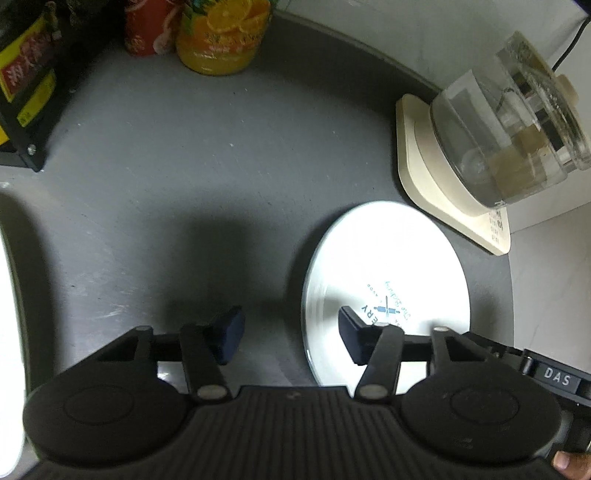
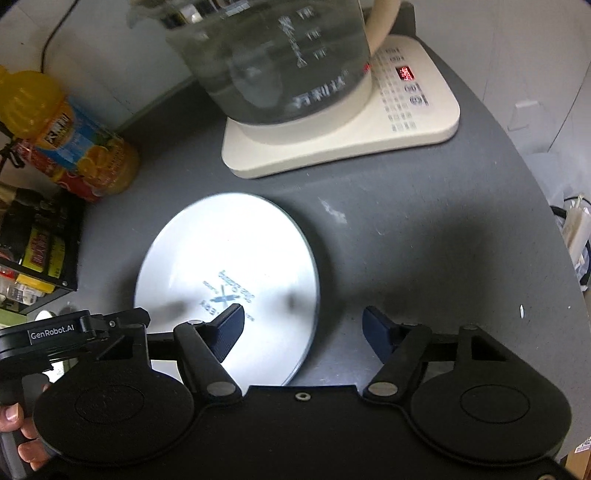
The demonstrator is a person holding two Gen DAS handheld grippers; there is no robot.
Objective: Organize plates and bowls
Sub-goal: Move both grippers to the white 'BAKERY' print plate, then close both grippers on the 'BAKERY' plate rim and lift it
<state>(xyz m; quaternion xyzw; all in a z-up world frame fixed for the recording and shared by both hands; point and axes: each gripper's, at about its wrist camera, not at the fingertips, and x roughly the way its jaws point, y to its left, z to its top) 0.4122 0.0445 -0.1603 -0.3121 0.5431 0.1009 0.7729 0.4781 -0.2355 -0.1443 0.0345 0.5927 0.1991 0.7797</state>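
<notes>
- Dark grey counter (image 2: 406, 236), rounded along its far and right edges; broad bare stretch left of the white plate (image 1: 388, 258) in the left wrist view, another to its right in the right wrist view.
- Glass kettle (image 2: 280, 62) on a cream base (image 2: 369, 147) at the back right, near the plate's far rim but apart from it; red display and button grid visible only from the right wrist.
- Plate flat on the counter, blue print in its middle, hemmed by the kettle base behind and by both claws in front.
- Orange drink bottle (image 1: 221, 40) and red can (image 1: 147, 29) at the back left, well apart from the plate; black rack (image 1: 26, 110) beside them.
- Left claw (image 1: 291, 336) partly open, empty, straddling the plate's left rim, right pad over the plate.
- Right claw (image 2: 303, 332) partly open, empty, straddling the plate's right rim.
- Bright white edge (image 1: 7, 295) at far left, seen only from the left wrist; cannot tell what.
</notes>
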